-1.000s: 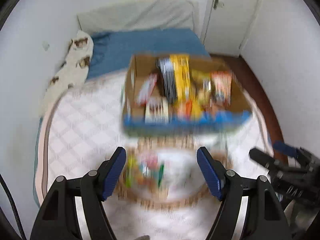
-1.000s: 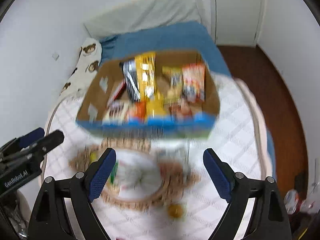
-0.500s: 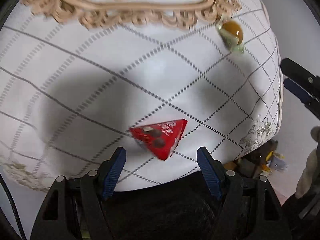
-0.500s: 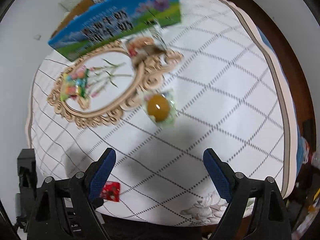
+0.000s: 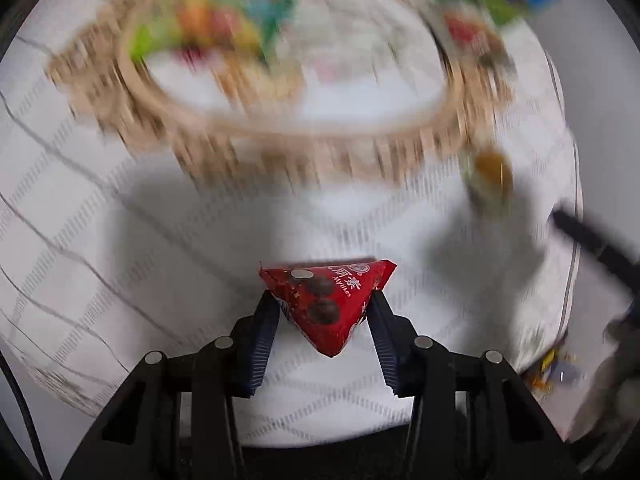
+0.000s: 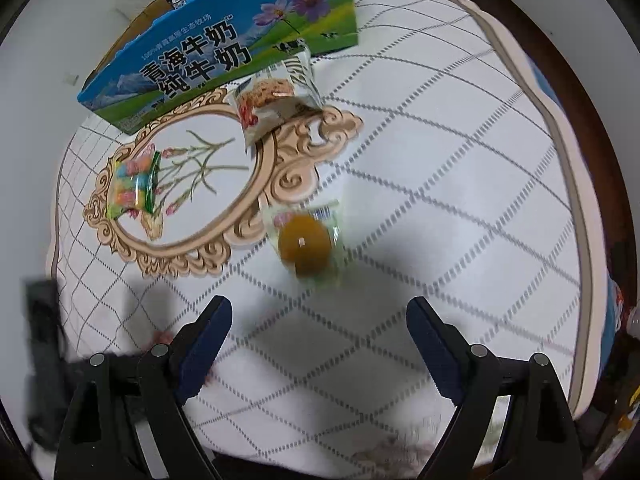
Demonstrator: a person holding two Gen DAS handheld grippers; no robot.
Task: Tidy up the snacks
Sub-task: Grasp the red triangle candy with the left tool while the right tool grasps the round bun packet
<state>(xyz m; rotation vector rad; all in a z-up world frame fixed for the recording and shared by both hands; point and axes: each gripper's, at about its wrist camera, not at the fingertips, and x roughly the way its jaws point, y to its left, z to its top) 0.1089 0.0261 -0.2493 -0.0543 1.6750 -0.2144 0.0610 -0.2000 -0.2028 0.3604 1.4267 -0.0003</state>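
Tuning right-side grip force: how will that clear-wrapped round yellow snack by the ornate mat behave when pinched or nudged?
The round yellow snack sits in a loose clear wrapper, so the film will probably crumple and slip before the tongs reach the core. Its rounded shape suggests it may squirt sideways or roll if nudged off-centre. The quilted cover looks soft, so pressing down likely sinks it.

Both grippers share one build. The left gripper has black angular arms with open triangular cut-outs, round silver screw heads along the top, and dark blue ribbed pads on its fingers. The right gripper shows the same black frame, silver screws and blue fingers.
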